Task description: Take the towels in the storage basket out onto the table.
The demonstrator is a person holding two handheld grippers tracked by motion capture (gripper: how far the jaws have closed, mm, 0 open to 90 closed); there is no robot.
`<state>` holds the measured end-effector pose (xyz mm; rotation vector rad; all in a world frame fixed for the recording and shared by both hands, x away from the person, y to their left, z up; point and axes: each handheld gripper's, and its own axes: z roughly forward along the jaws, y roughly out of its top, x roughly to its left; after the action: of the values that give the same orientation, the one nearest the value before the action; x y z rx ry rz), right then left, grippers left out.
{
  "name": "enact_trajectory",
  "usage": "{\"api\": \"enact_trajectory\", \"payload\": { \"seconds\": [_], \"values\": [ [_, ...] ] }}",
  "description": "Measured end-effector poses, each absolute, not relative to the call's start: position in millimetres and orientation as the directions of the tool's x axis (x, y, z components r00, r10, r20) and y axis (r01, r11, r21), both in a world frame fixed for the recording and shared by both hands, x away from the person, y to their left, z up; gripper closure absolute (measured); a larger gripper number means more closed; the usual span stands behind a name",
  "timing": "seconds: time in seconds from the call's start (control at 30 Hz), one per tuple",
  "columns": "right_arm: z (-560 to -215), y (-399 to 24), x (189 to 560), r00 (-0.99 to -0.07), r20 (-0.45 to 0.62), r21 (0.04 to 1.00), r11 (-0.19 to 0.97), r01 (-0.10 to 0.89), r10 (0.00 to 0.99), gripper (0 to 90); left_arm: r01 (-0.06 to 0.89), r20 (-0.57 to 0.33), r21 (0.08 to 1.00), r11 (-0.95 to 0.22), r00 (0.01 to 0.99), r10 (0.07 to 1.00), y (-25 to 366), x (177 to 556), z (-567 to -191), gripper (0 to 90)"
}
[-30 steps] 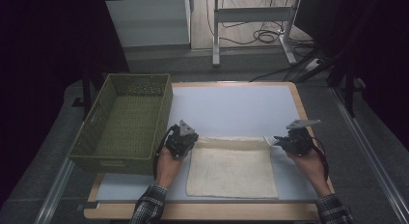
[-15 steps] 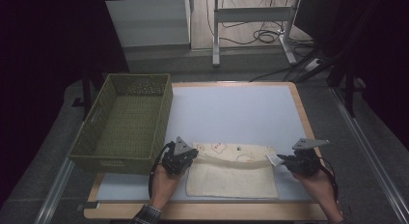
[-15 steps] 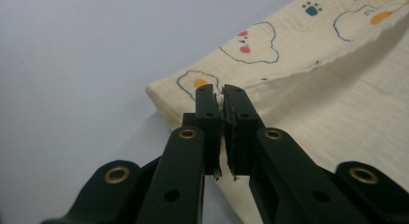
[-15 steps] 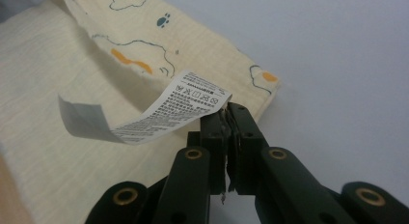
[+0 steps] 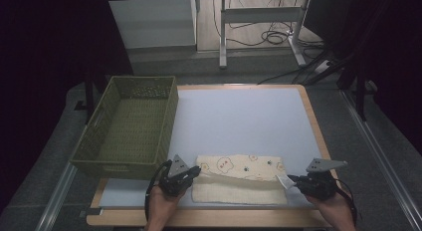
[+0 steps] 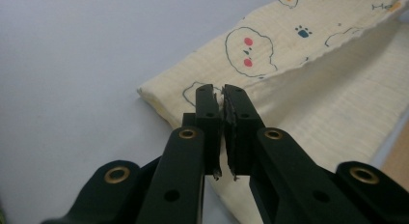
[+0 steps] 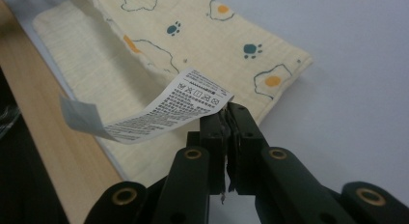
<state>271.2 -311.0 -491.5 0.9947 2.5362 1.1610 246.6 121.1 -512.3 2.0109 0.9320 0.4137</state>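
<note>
A cream cloth (image 5: 239,178) printed with small animals lies near the table's front edge, its far part folded over toward me so the printed side faces up. My left gripper (image 5: 195,172) is at the cloth's left end, shut on the corner of the folded layer (image 6: 299,50); its jaws (image 6: 223,96) pinch the edge. My right gripper (image 5: 291,180) is at the right end, shut on the other corner (image 7: 217,35). A white care label (image 7: 169,108) curls out beside its jaws (image 7: 226,113). The plain lower layer shows beneath the lifted flap.
A green woven basket (image 5: 129,126) stands at the left on the table, just beyond my left gripper. The pale blue mat (image 5: 239,116) stretches behind the cloth. The wooden table edge (image 5: 209,218) runs close in front of both hands.
Both grippers have moved toward the front edge of the table, drawing the cloth's far edge over the rest. The printed side now shows on top.
</note>
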Motion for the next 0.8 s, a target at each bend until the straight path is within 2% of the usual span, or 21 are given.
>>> {"api": "enact_trajectory", "payload": {
  "seconds": [0.37, 0.47, 0.5, 0.53, 0.63, 0.8],
  "values": [
    [-497.0, -310.8, 246.1, -0.780, 0.125, 0.709, 0.495, 0.503, 0.614, 84.2, 0.463, -0.072, 0.803, -0.375, 0.700, 0.711, 122.5, 223.6, -521.8, 85.5],
    [-502.8, -311.6, 243.7, -0.781, 0.126, 0.692, 0.510, 0.511, 0.611, 77.4, 0.480, -0.102, 0.795, -0.371, 0.708, 0.699, 124.8, 219.5, -526.4, 84.6],
    [-503.9, -312.2, 242.9, -0.777, 0.127, 0.685, 0.512, 0.518, 0.616, 74.9, 0.487, -0.115, 0.793, -0.367, 0.710, 0.695, 126.6, 218.2, -527.6, 83.0],
    [-504.7, -315.1, 241.2, -0.780, 0.127, 0.681, 0.518, 0.518, 0.613, 73.3, 0.495, -0.129, 0.790, -0.362, 0.711, 0.692, 128.5, 217.1, -528.6, 77.2],
    [-503.3, -319.2, 239.1, -0.772, 0.123, 0.678, 0.516, 0.524, 0.623, 73.0, 0.510, -0.166, 0.791, -0.337, 0.710, 0.685, 136.5, 212.4, -529.0, 72.1],
    [-497.9, -332.7, 240.2, -0.748, 0.107, 0.684, 0.497, 0.534, 0.655, 72.4, 0.513, -0.158, 0.790, -0.338, 0.701, 0.696, 145.0, 206.7, -525.4, 63.0]
  ]
}}
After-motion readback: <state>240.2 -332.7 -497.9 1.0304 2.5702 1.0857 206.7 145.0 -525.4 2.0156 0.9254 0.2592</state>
